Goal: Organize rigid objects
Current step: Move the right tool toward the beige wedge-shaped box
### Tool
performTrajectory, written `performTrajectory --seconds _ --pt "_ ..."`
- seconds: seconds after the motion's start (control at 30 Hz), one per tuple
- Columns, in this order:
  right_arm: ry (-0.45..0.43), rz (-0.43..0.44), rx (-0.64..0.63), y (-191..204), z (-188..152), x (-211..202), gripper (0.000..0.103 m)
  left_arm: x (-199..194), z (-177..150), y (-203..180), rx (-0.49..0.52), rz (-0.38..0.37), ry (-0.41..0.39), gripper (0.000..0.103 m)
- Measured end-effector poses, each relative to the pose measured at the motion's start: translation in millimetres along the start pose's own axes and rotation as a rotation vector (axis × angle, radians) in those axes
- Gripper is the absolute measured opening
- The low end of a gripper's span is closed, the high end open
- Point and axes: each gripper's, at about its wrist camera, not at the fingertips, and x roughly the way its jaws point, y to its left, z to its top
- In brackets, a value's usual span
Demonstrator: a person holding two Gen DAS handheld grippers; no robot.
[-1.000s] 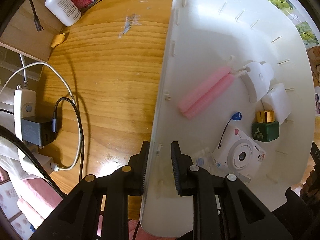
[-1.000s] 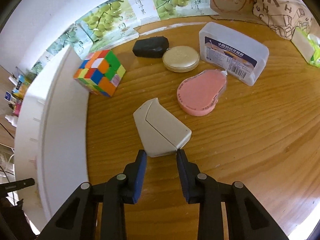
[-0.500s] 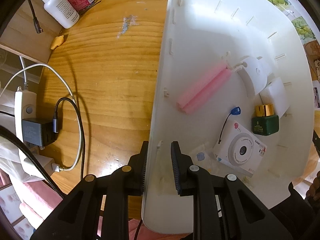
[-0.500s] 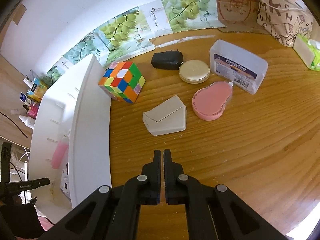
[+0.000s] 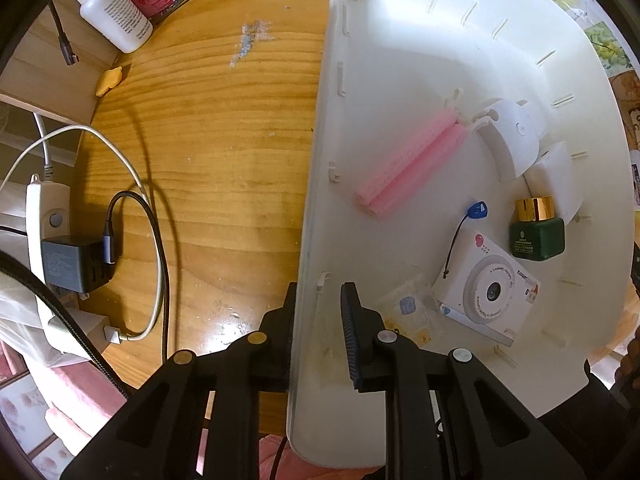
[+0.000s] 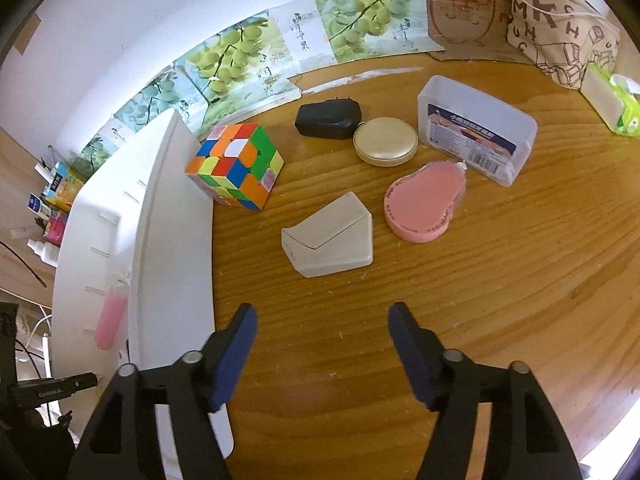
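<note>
Colourful cube [image 6: 236,166] touching white bin [image 6: 176,240]

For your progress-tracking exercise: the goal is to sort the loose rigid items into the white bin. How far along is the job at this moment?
Partly done. Already in the white bin: pink rollers, green bottle, toy camera. In hand: the left gripper clamps the bin wall; the right gripper, jaws just opened and empty, faces the beige case. Left on the table: cube, black adapter, gold tin, pink dispenser, clear box.

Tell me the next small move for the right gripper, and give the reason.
Probably ease the right gripper forward and down to straddle the beige wedge case. Its jaws have just been opening with nothing between them, the case lies closest ahead, and the left gripper grips the white bin wall.
</note>
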Motion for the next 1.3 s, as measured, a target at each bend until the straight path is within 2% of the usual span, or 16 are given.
performTrajectory --seconds 0.17,0.47,0.77,0.83,0.9,0.93,1.3 --pt "0.009 -0.055 -0.013 2.1 2.7 14.7 0.077 5.9 4.8 -2.9 0.003 0.011 0.009 0.02" --pt "0.007 -0.147 -0.093 13.8 9.3 40.2 0.077 14.2 13.2 -6.6 -0.004 0.011 0.036 0.019" --pt "-0.013 -0.179 -0.151 26.1 12.5 54.0 0.076 26.1 27.6 -13.7 0.017 0.032 0.075 0.018" --pt "-0.019 -0.19 -0.158 28.3 12.7 54.7 0.07 28.0 29.9 -15.8 0.022 0.037 0.081 0.018" --pt "-0.027 -0.2 -0.162 29.0 12.9 53.8 0.056 29.7 31.2 -17.0 0.021 0.037 0.084 0.018" --pt "-0.03 -0.202 -0.162 28.4 13.1 53.3 0.052 29.7 32.0 -17.8 0.021 0.037 0.083 0.018" --pt "-0.044 -0.168 -0.129 24.5 7.1 44.3 0.051 26.2 28.7 -18.9 0.039 0.029 0.061 0.018"
